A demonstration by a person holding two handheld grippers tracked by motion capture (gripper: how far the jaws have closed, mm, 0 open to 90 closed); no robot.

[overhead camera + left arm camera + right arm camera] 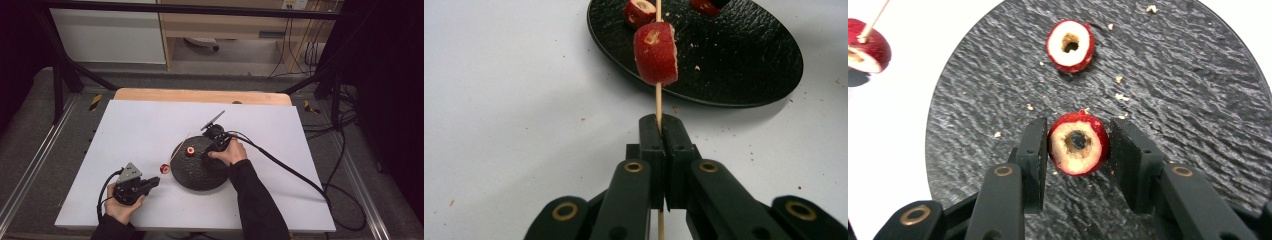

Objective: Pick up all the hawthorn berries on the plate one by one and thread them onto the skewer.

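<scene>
Left gripper (659, 131) jaws clamped on skewer (657, 102), one fruit slice (655, 53) threaded. Right gripper (1079, 150) jaws pinch cored slice (1078, 143) on black plate (1193, 110), hole facing camera, well right of skewer tip.

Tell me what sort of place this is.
Probably a lab recording station, not a kitchen: a white table inside a black metal frame, loose cables over a carpeted floor, and handheld grippers working fruit slices.
</scene>
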